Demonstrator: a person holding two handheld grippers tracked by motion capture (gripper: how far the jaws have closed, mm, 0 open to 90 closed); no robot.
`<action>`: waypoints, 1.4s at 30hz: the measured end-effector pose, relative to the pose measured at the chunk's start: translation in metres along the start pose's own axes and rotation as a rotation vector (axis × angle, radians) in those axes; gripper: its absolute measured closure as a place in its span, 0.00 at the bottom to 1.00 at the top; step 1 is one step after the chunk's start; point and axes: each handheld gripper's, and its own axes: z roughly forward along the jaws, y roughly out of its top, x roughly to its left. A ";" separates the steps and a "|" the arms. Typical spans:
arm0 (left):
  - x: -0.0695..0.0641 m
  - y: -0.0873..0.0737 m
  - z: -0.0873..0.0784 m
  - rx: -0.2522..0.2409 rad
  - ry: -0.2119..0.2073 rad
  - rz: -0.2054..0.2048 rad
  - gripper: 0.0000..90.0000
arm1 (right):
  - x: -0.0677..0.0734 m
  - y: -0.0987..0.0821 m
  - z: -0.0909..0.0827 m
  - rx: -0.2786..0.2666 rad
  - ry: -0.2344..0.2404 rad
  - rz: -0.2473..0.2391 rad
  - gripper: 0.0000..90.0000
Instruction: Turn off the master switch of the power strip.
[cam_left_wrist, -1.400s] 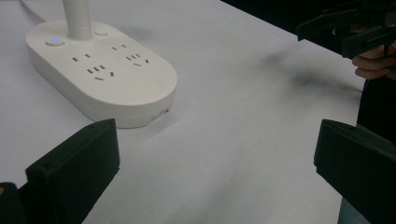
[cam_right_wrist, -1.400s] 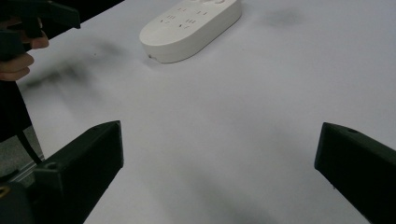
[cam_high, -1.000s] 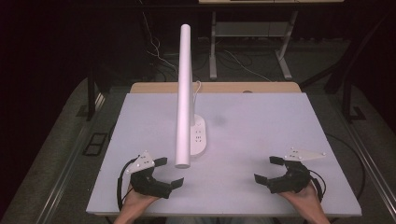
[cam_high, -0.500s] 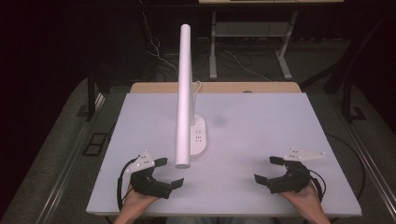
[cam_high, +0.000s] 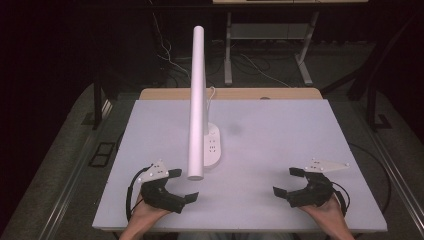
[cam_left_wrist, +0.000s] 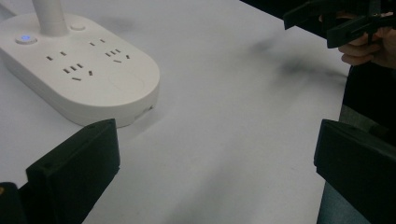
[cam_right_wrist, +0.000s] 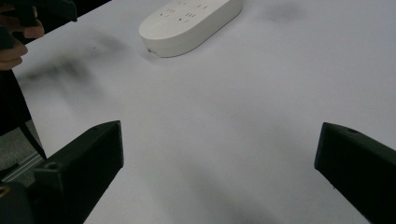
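Nothing has moved since the earlier frames: both claws and the lamp sit where they were. Left claw (cam_high: 179, 189) rests at the tabletop's near edge, about 7 o'clock, jaws spread wide and empty; right claw (cam_high: 286, 181) rests at about 5 o'clock, likewise spread and empty. Lamp base (cam_high: 212, 146) sits slightly left of the tabletop's centre, just ahead of the left claw and well apart from the right. From it a white tube (cam_high: 198, 100) rises and leans toward the near edge, its free end hanging above the surface near the left claw. In the left gripper view the base (cam_left_wrist: 88, 79) shows as a smooth white oval with socket slots and a lit blue button (cam_left_wrist: 25, 38). Judgement: hard, glossy plastic, stiff and probably slippery to the jaws; the base likely carries most of the weight, so the long tube would lever the unit over if pushed high up. Best hold appears to be low on the tube near its foot, or across the base's narrow width. A cord (cam_high: 212, 95) runs off the far edge toward 12 o'clock and may drag. Tabletop (cam_high: 310, 130) is matt, pale, flat and uncluttered. Room beyond is dark, with cables and desk legs on the floor (cam_high: 260, 55).
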 end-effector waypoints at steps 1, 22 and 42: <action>0.000 0.001 0.000 0.003 0.003 -0.002 0.00 | 0.000 0.000 0.000 0.000 0.000 0.001 0.01; 0.012 0.022 -0.003 0.050 -0.008 -0.003 0.00 | -0.001 -0.001 0.001 0.004 -0.005 0.011 0.01; 0.031 0.045 -0.007 0.066 -0.001 -0.015 0.00 | -0.002 -0.002 0.001 0.008 -0.013 0.005 0.01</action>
